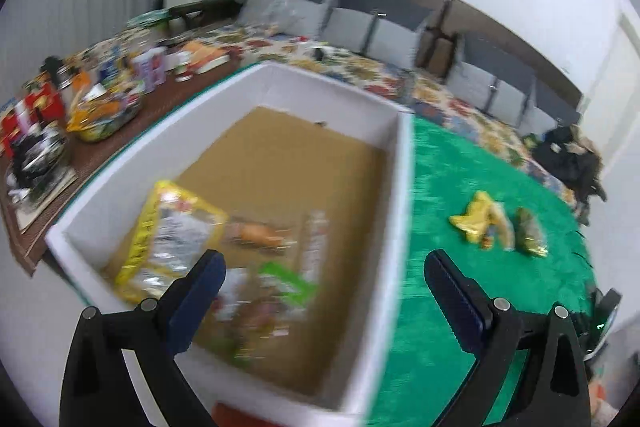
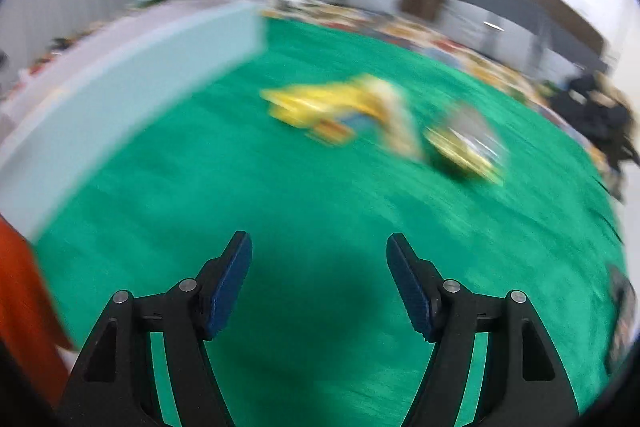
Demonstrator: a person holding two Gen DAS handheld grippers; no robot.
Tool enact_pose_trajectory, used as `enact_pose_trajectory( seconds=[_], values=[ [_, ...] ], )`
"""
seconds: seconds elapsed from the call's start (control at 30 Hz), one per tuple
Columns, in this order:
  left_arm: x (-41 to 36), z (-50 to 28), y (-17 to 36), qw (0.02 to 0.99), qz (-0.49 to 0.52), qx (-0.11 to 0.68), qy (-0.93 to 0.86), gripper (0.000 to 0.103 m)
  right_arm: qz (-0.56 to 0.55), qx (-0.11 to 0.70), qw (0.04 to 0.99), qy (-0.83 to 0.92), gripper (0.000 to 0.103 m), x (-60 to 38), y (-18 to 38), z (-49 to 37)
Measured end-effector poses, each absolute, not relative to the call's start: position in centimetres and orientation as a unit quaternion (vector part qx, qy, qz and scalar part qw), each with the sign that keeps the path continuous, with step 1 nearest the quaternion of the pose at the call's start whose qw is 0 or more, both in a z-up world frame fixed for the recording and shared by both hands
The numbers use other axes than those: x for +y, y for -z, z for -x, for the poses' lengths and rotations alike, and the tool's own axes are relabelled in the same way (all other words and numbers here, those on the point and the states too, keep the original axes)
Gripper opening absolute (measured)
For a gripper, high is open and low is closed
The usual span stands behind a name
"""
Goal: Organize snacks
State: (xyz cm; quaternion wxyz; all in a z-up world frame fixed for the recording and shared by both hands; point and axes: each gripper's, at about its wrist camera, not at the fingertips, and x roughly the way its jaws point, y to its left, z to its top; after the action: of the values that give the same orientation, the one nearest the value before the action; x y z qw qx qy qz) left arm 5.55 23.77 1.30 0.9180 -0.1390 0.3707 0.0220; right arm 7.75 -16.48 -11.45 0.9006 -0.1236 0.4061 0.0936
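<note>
Lying beyond the empty right claw (image 2: 319, 281), snack packets (image 2: 380, 123) on green cloth (image 2: 240, 187).

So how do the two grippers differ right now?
The left gripper hangs over the white box, above the snack packets lying in it; the right gripper hangs over bare green cloth. The left gripper's jaws stand wider than the right's. The right gripper faces the loose snacks on the cloth; the left has them off to its side. Both are open and hold nothing.
</note>
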Motion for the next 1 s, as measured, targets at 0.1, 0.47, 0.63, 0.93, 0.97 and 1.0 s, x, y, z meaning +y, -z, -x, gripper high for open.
enact_pose_trajectory(
  seconds=[0.1, 0.47, 0.63, 0.93, 0.97, 1.0],
  values=[
    [19.2, -6.6, -2.0, 0.918, 0.128, 0.374, 0.014, 0.099, 0.114, 0.393, 0.912, -0.033, 0.073, -21.7, 12.0, -6.7],
    [3.4, -10.1, 2.3, 0.883, 0.072, 0.45, 0.114, 0.099, 0.086, 0.395, 0.915, 0.017, 0.073, -26.3, 11.9, -7.9],
    [0.2, -10.5, 6.1, 0.862, 0.046, 0.49, 0.121, 0.099, 0.098, 0.408, 0.908, 0.005, 0.073, -26.0, 13.1, -8.5],
    [-1.1, -10.8, 8.9, 0.851, 0.022, 0.512, 0.112, 0.099, 0.102, 0.429, 0.898, -0.005, 0.073, -25.5, 14.3, -9.5],
    [-1.2, -10.9, 9.1, 0.851, 0.022, 0.513, 0.11, 0.099, 0.102, 0.43, 0.897, -0.007, 0.073, -25.5, 14.4, -9.5],
    [-1.1, -11.0, 9.3, 0.85, 0.024, 0.515, 0.108, 0.099, 0.101, 0.429, 0.898, -0.008, 0.073, -25.5, 14.4, -9.5]
  ],
)
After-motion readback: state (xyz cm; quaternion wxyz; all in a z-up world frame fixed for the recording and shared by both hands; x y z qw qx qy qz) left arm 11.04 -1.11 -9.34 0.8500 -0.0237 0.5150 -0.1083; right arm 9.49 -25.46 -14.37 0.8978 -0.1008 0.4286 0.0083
